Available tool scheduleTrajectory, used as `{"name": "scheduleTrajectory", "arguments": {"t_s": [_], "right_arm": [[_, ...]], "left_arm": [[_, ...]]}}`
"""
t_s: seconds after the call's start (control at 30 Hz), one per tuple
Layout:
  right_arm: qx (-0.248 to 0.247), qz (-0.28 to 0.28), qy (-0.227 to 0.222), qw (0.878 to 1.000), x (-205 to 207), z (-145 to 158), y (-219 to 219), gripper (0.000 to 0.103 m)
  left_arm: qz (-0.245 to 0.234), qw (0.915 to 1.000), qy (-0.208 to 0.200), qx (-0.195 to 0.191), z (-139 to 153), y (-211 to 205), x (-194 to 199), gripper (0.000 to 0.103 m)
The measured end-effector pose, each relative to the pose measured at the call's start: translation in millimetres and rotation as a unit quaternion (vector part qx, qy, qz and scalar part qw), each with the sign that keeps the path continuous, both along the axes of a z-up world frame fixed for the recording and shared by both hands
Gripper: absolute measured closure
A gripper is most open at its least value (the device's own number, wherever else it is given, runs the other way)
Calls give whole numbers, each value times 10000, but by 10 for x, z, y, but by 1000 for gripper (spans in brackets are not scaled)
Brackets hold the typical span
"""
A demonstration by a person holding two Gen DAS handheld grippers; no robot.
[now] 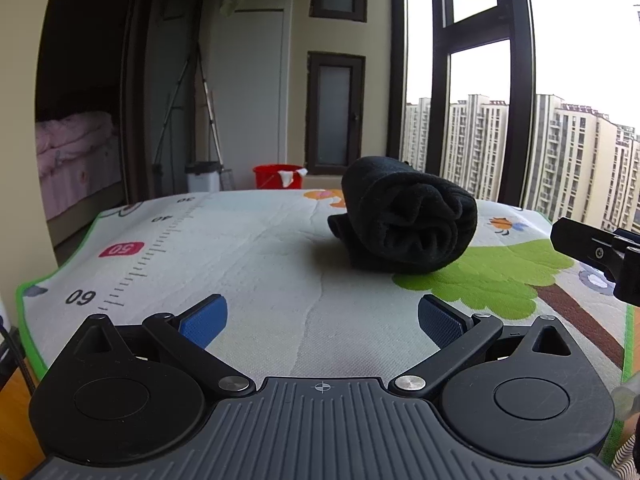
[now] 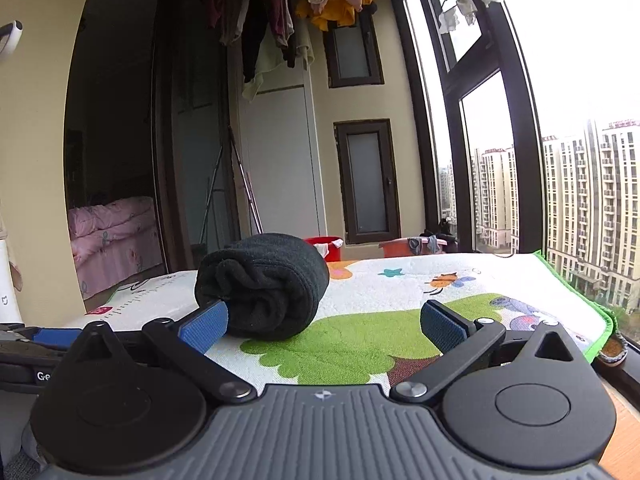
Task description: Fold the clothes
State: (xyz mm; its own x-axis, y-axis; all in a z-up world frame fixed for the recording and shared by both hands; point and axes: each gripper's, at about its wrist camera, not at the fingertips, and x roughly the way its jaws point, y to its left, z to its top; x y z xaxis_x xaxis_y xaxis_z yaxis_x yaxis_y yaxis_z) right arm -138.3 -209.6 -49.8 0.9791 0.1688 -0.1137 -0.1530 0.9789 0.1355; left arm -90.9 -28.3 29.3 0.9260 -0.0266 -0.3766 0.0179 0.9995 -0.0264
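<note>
Black fleece, rolled into one thick bundle (image 1: 404,220), lying on the printed mat (image 1: 248,248) that covers the counter, over the crown of the green tree picture (image 1: 496,280). One bundle only, one mat, two claws. Roll axis running roughly toward the cameras, its spiralled open end facing both of them. Seen from the left claw (image 1: 322,320): ahead and somewhat right, well apart, bare mat between. Seen from the right claw (image 2: 324,326): ahead and left, much nearer, the left blue pad (image 2: 204,326) just beside or perhaps touching the roll's open end (image 2: 260,288); cannot tell which. Both claws spread wide, gripping nothing. Judged nearer for any next touch: the right one. Tip of that right claw (image 1: 592,248) also visible at the edge of the left view, right of the bundle. Judged: folding looks nearly finished, the bundle compact with a small flap poking out at its base.
</note>
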Motion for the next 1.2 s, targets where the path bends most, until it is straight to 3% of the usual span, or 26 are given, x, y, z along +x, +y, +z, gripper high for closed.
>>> {"name": "scheduleTrajectory", "arguments": {"t_s": [0.4, 1.0, 1.2], "right_arm": [[309, -73, 472, 9984, 185, -125, -129, 0], [188, -16, 548, 9983, 204, -150, -107, 0], [145, 458, 789, 9957, 220, -48, -74, 0]], "left_arm": [[33, 10000, -2, -35, 2, -5, 8, 0], [-14, 9998, 101, -187, 6, 36, 33, 0], [6, 9994, 235, -257, 19, 59, 62, 0]]}}
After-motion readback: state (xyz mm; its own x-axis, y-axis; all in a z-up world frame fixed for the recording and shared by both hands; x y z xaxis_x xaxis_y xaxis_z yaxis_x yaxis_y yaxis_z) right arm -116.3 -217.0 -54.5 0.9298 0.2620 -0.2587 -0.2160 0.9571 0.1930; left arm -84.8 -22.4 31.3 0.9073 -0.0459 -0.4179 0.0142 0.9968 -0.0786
